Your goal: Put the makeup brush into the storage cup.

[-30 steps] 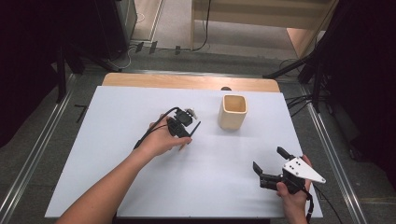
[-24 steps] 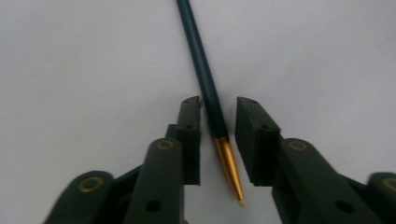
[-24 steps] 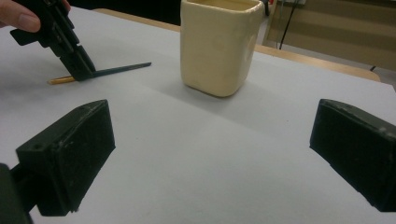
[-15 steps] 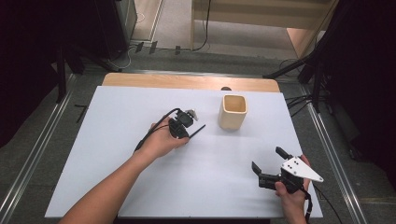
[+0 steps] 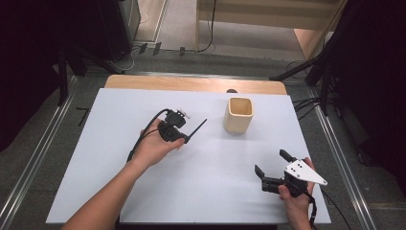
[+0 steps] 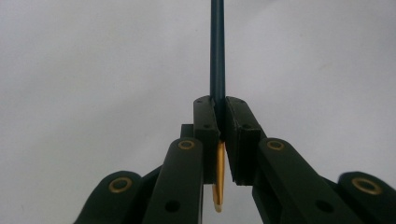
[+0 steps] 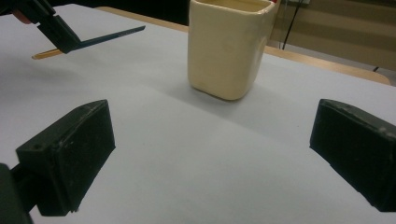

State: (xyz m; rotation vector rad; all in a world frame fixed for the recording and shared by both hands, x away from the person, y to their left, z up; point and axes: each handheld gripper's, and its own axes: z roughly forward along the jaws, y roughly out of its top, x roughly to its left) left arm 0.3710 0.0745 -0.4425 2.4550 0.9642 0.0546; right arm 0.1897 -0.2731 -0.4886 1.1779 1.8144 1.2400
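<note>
My left gripper (image 5: 186,139) is shut on a thin dark blue pen (image 5: 197,127) with a gold end, a little left of the table's middle. In the left gripper view the pen (image 6: 217,46) runs straight out from between the closed jaws of the gripper (image 6: 219,116), and its gold end (image 6: 218,182) shows behind them. The pen's far end points toward a cream square cup (image 5: 238,115) standing upright at the back. My right gripper (image 5: 270,161) is open near the front right, with nothing between its jaws; in the right gripper view the gripper (image 7: 224,154) faces the cup (image 7: 227,46).
A white sheet (image 5: 119,182) covers the table, with a wooden strip (image 5: 191,84) bare along the far edge. Cables and black stands lie on the floor beyond. In the right gripper view the left gripper (image 7: 60,39) and pen (image 7: 112,35) hang above the sheet.
The left hand has shifted slightly left and nearer, and the pen now sticks out up and right toward the cup. The right gripper has barely moved.
</note>
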